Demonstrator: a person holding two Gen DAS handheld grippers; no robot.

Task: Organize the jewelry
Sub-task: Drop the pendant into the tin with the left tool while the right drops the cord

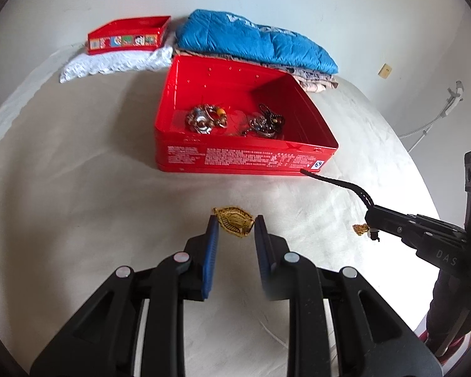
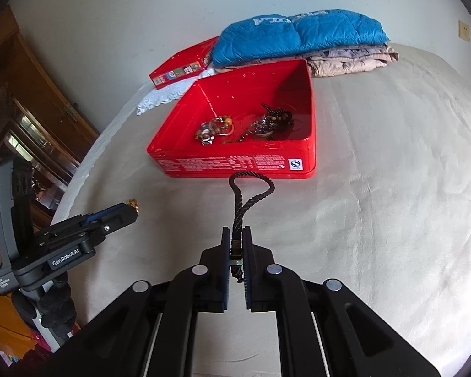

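Observation:
An open red tin (image 1: 245, 157) (image 2: 235, 163) on the bed holds a beaded bracelet pile (image 1: 207, 118) (image 2: 215, 130) and a dark bead-and-chain pile (image 1: 267, 122) (image 2: 271, 121). A gold filigree brooch (image 1: 234, 221) lies on the sheet between the blue pads of my open left gripper (image 1: 235, 223); I cannot tell if they touch it. My right gripper (image 2: 236, 235) is shut on a black braided cord (image 2: 249, 196) (image 1: 339, 185), whose loop reaches toward the tin's front wall. A small gold charm (image 1: 361, 228) hangs below the right gripper.
A red tin lid (image 1: 128, 36) (image 2: 182, 67) rests on white lace (image 1: 116, 62) at the back. Folded blue quilt (image 1: 254, 40) (image 2: 301, 34) and beige cloth (image 2: 351, 58) lie behind the tin. A wooden cabinet (image 2: 31, 100) stands left of the bed.

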